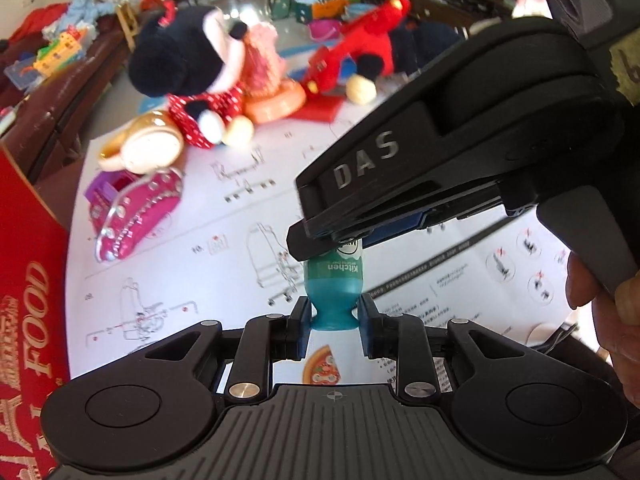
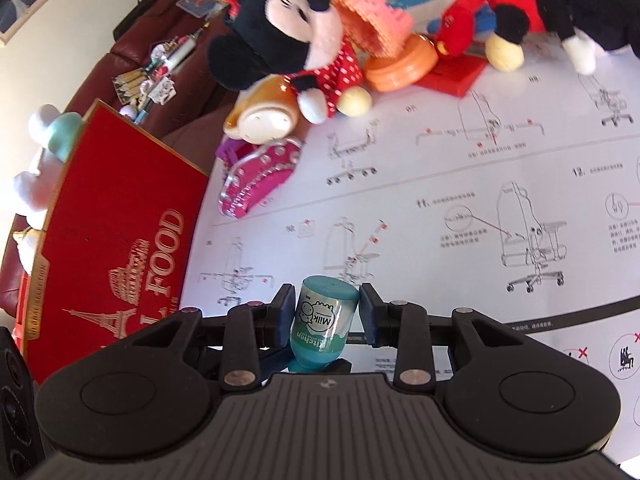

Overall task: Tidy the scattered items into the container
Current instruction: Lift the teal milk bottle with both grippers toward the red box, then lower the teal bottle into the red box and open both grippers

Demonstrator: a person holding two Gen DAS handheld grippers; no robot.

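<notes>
white paper sheet (image 2: 440, 160) printed with chair-assembly drawings covers the surface, with a red cardboard box (image 2: 120, 220) lettered "food" in gold at its left edge. a black-and-white plush mouse in a red dotted dress (image 2: 288, 40) lies at the far end, a pink studded toy bag (image 2: 256, 184) nearer. lifted above the sheet, a small teal toy milk bottle (image 1: 334, 296) is held at both ends: the left gripper (image 1: 334, 314) pinches its narrow neck, the right gripper (image 2: 326, 312) brackets its body, pads close beside it.
</notes>
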